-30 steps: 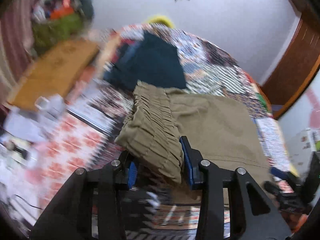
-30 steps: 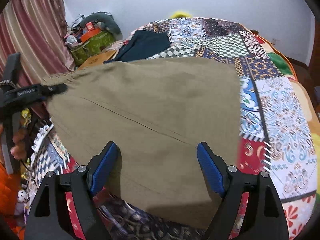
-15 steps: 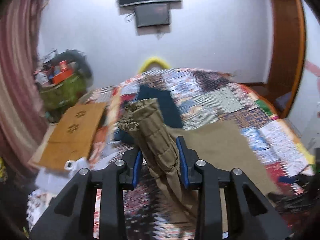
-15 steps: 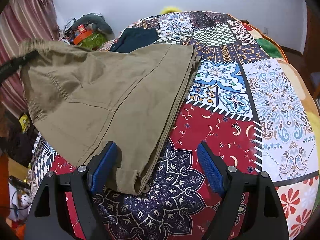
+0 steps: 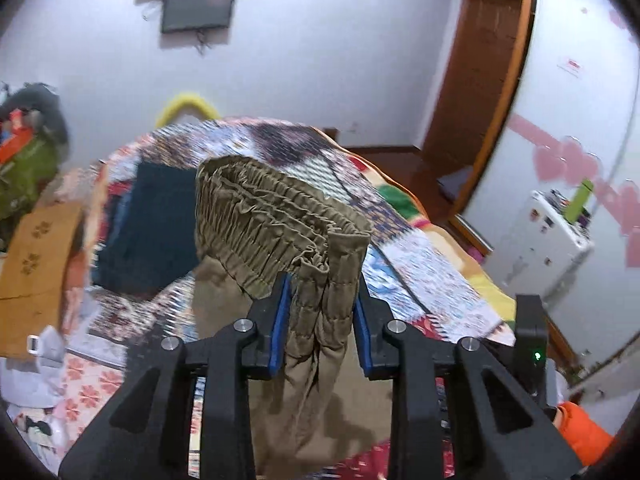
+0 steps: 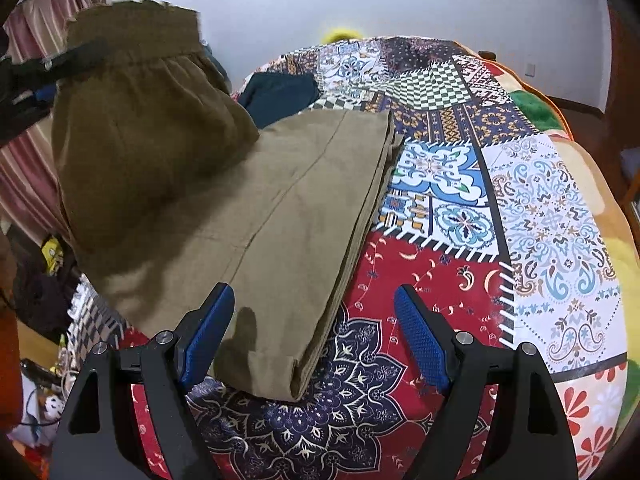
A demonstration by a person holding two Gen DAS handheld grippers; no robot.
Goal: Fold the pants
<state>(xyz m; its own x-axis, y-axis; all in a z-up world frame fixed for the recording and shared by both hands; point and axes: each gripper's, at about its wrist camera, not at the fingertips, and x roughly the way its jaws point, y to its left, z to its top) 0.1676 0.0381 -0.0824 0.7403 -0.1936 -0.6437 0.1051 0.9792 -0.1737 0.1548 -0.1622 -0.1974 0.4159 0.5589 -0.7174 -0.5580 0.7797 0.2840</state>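
Note:
Olive-brown pants (image 6: 280, 208) lie partly folded on the patchwork bedspread (image 6: 540, 208). The leg ends rest flat near my right gripper. My left gripper (image 5: 322, 304) is shut on the gathered elastic waistband (image 5: 280, 216) and holds it raised above the bed. It also shows at the upper left of the right wrist view (image 6: 60, 64), with the waist end (image 6: 136, 120) hanging from it. My right gripper (image 6: 316, 344) is open and empty, just above the pants' near cuff edge (image 6: 296, 380).
A dark teal folded garment (image 6: 276, 96) lies on the bed beyond the pants (image 5: 148, 224). A wooden board (image 5: 36, 264) and clutter lie left of the bed. A white cabinet (image 5: 536, 248) and a wooden door frame (image 5: 480, 80) stand at the right.
My left gripper has lifted the waistband up and swung it over toward the leg ends. The pants have drawn back to the left, uncovering the bedspread in front of my right gripper.

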